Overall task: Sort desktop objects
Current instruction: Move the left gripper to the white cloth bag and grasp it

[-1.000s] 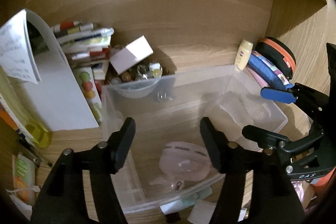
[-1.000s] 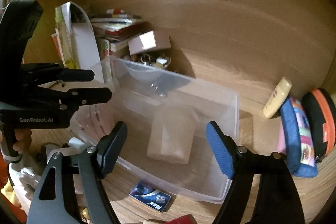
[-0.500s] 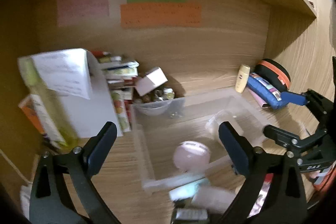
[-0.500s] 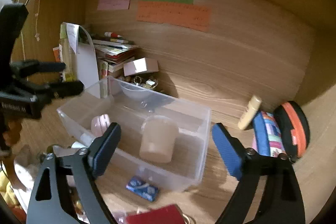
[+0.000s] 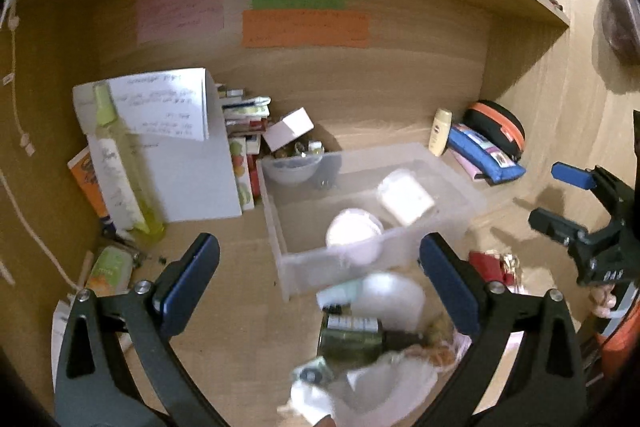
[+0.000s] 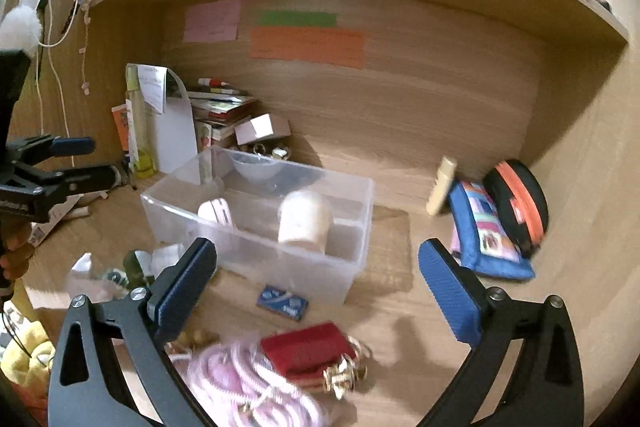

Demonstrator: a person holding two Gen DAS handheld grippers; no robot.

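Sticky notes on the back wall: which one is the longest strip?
The orange note, lowest of the three. It spans wider than the green strip directly above it and the squarer pink note to their left.

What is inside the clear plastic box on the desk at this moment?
Inside the clear plastic box are a pale pink round item and a whitish cup-shaped container. Blur hides any smaller items.

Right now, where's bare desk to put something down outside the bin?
Bare wood lies between the clear bin and the blue pouch, and behind the bin toward the back wall. Left of the bin, in front of the white folder, is also open. Crowded: the front edge, with the red wallet, pink cord and dark bottle.
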